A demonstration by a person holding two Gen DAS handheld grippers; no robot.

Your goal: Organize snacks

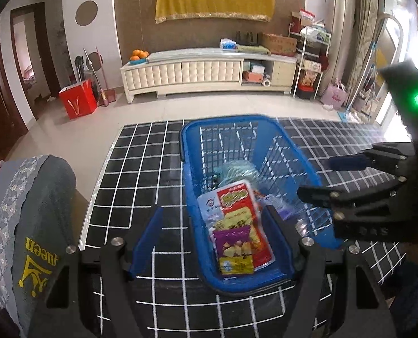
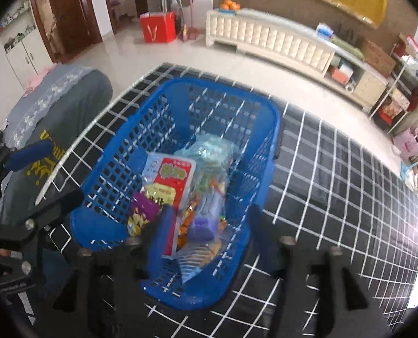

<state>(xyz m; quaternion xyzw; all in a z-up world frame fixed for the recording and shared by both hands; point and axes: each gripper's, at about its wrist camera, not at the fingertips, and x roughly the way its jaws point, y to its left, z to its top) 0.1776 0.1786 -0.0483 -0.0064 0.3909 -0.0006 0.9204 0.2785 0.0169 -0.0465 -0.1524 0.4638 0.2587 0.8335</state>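
Note:
A blue plastic basket (image 1: 190, 166) stands on the black grid-patterned table (image 1: 130, 169); it also shows in the right wrist view (image 2: 273, 129). Inside lie several snack packs: a red and white pack (image 1: 234, 214) on top, a pale green bag (image 1: 234, 170) behind it, and clear-wrapped snacks (image 2: 209, 211). My left gripper (image 1: 213, 225) is open and empty, its jaws wide apart above the basket's near end. My right gripper (image 2: 209, 222) is open and empty over the basket; it also shows from the side in the left wrist view (image 1: 324, 177).
A grey chair back with a lace cover (image 1: 31, 225) stands left of the table. Beyond the table lie a tiled floor, a white TV cabinet (image 1: 197, 73), a red gift bag (image 1: 78, 102) and a shelf rack (image 1: 310, 64).

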